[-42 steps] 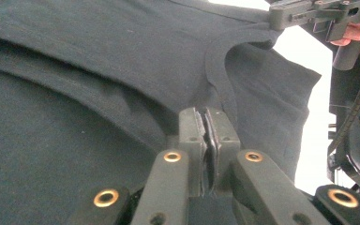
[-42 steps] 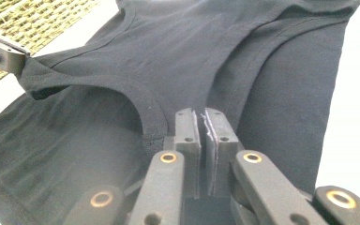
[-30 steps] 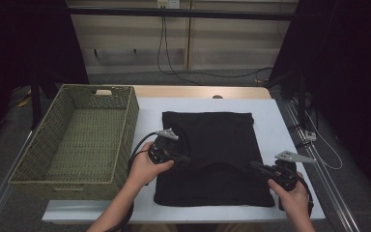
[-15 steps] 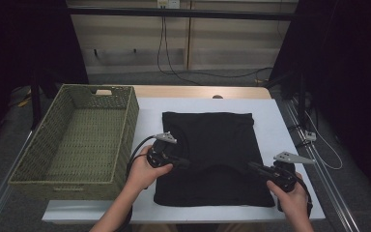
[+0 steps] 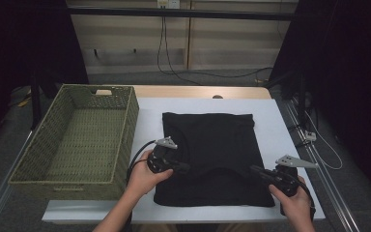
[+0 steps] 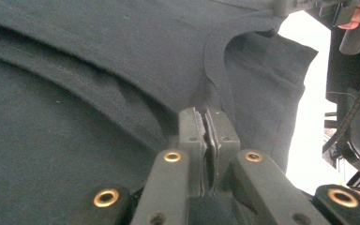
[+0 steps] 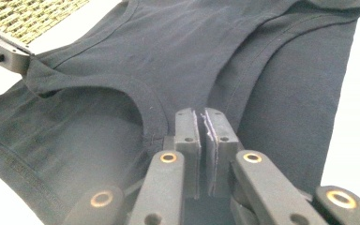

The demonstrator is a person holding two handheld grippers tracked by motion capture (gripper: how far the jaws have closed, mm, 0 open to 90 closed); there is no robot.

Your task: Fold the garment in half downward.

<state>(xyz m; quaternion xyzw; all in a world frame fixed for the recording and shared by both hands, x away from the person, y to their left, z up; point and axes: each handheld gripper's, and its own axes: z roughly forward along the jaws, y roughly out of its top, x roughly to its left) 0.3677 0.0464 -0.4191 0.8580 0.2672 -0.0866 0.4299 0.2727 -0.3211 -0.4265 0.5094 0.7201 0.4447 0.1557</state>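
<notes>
Black garment (image 5: pixel 212 154) lies flat on the white table (image 5: pixel 280 125), reaching toward its near edge, beside the wicker basket (image 5: pixel 77 140) at the left edge. Left gripper (image 5: pixel 181 167) is clamped on the garment's left shoulder strap; right gripper (image 5: pixel 258 172) is clamped on its right strap, jaws together on fabric.

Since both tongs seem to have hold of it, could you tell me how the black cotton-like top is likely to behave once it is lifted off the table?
The black cotton-like top already folds and ripples where it lies, so it would probably sag limply between the left tongs and right tongs. It looks thin, so likely light. Its lower half may drag across the white table.
</notes>
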